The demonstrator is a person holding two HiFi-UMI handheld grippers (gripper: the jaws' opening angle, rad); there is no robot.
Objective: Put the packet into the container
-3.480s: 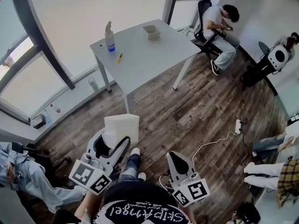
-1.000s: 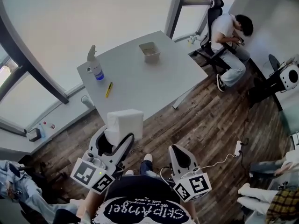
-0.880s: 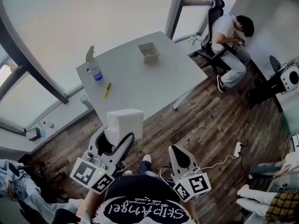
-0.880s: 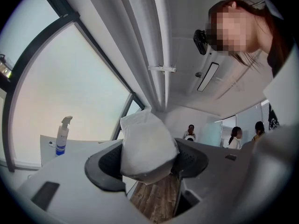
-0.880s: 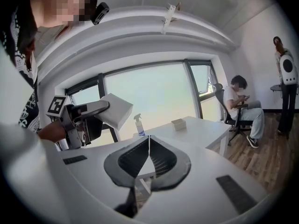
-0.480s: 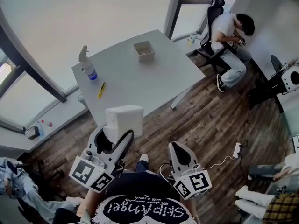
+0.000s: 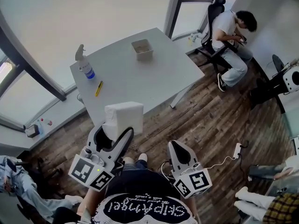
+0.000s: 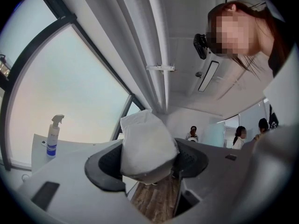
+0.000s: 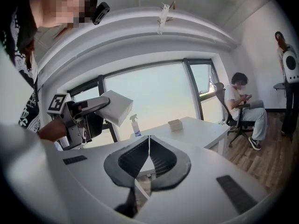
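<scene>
White packet (image 7: 122, 118): sitting pinched between the left gripper (image 7: 116, 130) jaws, well apart from the container (image 7: 142, 49); showing no print.
Right gripper (image 7: 175, 147): jaws pressing together on nothing.
Container: standing on the grey table (image 7: 159, 78); contents unclear.
Spray bottle (image 7: 84, 65): wearing a blue label, writing too small to read.
Shirt print (image 7: 145, 210): showing upside down, illegible.

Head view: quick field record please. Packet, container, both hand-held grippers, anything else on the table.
packet: white, clamped in the left hand-held gripper, not in the container
container: small open box on the far part of the table, apart from the packet
left hand-held gripper: shut on the packet
right hand-held gripper: jaws together, nothing between them
table: white, ahead of both grippers
other items: spray bottle and yellow pen, near the table's left side
</scene>
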